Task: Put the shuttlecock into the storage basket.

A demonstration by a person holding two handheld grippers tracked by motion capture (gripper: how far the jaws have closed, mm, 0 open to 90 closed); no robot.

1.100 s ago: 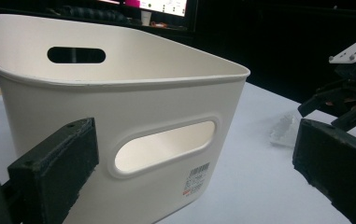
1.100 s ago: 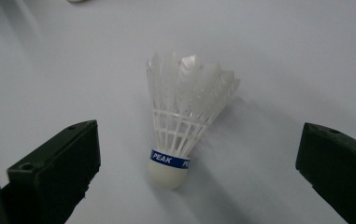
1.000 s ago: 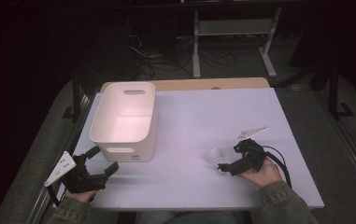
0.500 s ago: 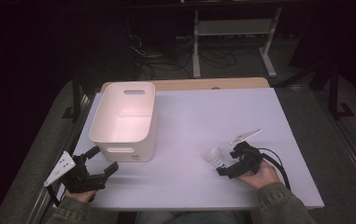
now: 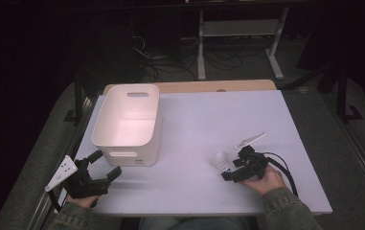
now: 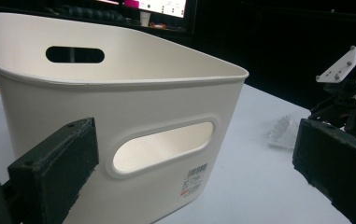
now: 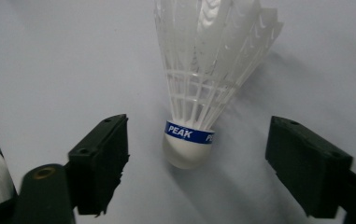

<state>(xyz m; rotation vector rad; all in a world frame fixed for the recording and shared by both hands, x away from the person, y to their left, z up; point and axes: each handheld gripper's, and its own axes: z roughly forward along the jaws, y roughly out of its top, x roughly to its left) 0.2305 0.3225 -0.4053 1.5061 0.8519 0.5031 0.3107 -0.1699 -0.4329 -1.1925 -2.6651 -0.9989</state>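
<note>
A white plastic shuttlecock point(image 7: 203, 88) with a blue band lies on the white table point(image 5: 209, 120), cork end toward my right gripper point(image 7: 196, 128). The jaws stand on either side of the cork with a gap on both sides; they have just been closing around it. From above, the right gripper point(image 5: 229, 168) is at the table's front right, with the shuttlecock point(image 5: 220, 161) at its tips. My left gripper point(image 5: 106, 164) rests open at the front left, just short of the white bin point(image 5: 130, 155). In the left gripper view, the left gripper point(image 6: 189, 135) faces the bin's point(image 6: 119, 107) handle slot.
The bin is empty and stands at the left of the table. A wooden strip point(image 5: 209, 86) runs along the far edge. Behind it are a metal stand point(image 5: 237, 33) and cables on the dark floor. The left gripper view also shows the right gripper point(image 6: 348, 93) and the shuttlecock point(image 6: 283, 133).
The right gripper has edged left toward the shuttlecock, and its jaws have narrowed around the cork. The left gripper and the bin have not moved.
</note>
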